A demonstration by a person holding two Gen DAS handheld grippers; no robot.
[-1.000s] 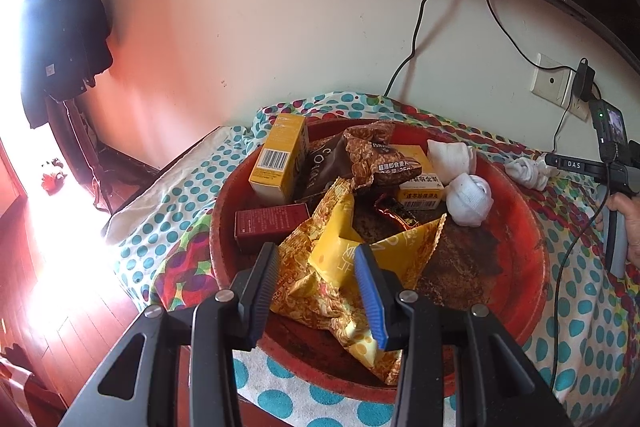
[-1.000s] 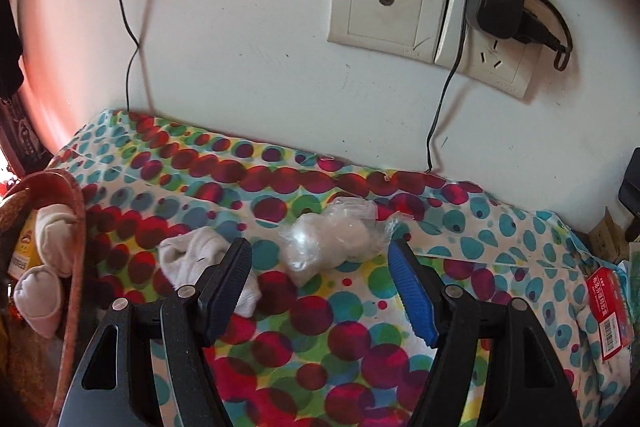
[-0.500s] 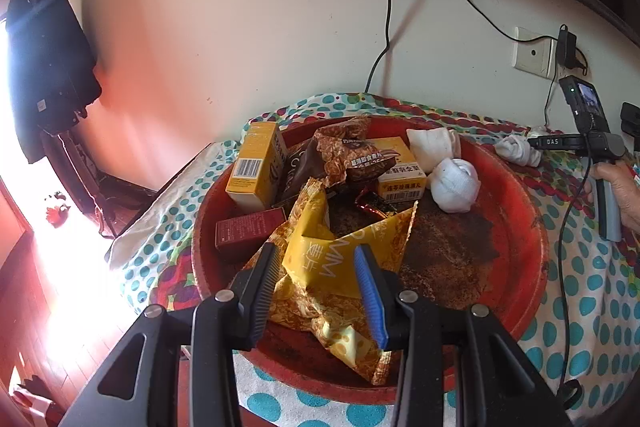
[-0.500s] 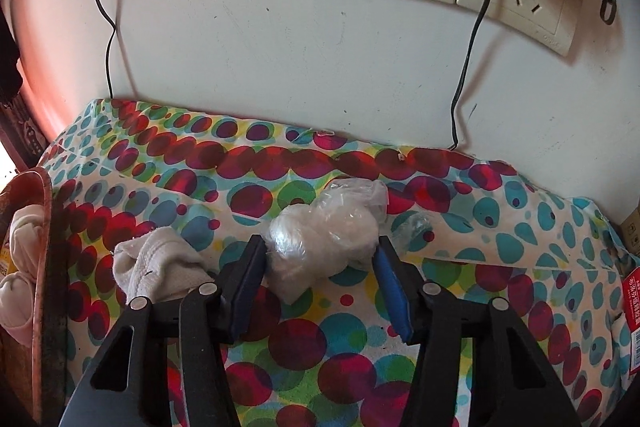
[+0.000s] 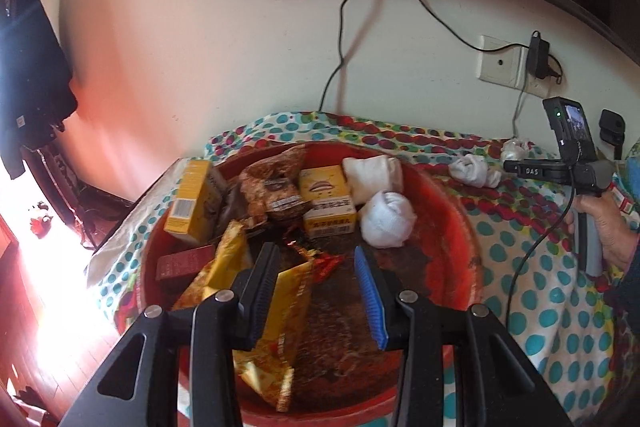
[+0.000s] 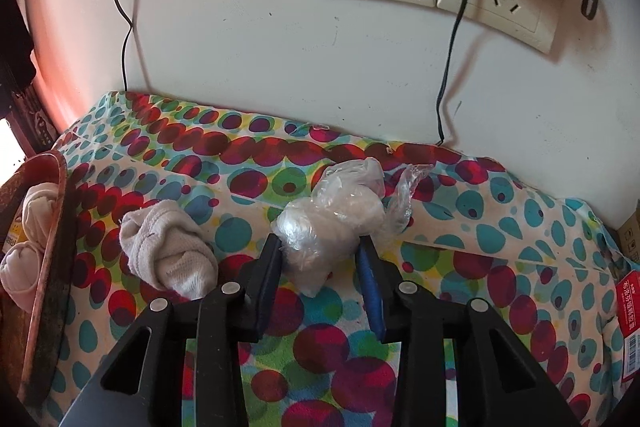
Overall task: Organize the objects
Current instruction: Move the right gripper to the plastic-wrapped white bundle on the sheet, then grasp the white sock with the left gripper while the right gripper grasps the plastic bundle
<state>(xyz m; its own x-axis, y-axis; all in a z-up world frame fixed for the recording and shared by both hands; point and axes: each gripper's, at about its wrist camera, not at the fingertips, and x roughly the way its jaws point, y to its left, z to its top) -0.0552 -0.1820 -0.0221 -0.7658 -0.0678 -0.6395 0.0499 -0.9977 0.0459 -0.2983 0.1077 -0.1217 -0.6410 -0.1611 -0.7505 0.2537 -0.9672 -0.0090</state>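
The worktop (image 6: 320,359), under a spotted cloth, carries a big red basin (image 5: 452,223) on the left side, already holding boxes, snack packets and two rolled white socks (image 5: 386,219). Outside it, near the wall, lie a loose sock (image 6: 168,251) and, just beside it, a plastic-wrapped bundle (image 6: 332,227).

The step in hand looks like picking up that bundle: the right gripper (image 6: 320,263) has its jaws closing around it, both pads at or touching the wrap. The left gripper (image 5: 316,283) hangs over the basin, jaws partly spread and gripping nothing, a yellow packet (image 5: 276,303) behind its left finger.

Next, I judge, the squeeze must finish firmly, since the slick wrap could slip, then lift and carry left into the basin.
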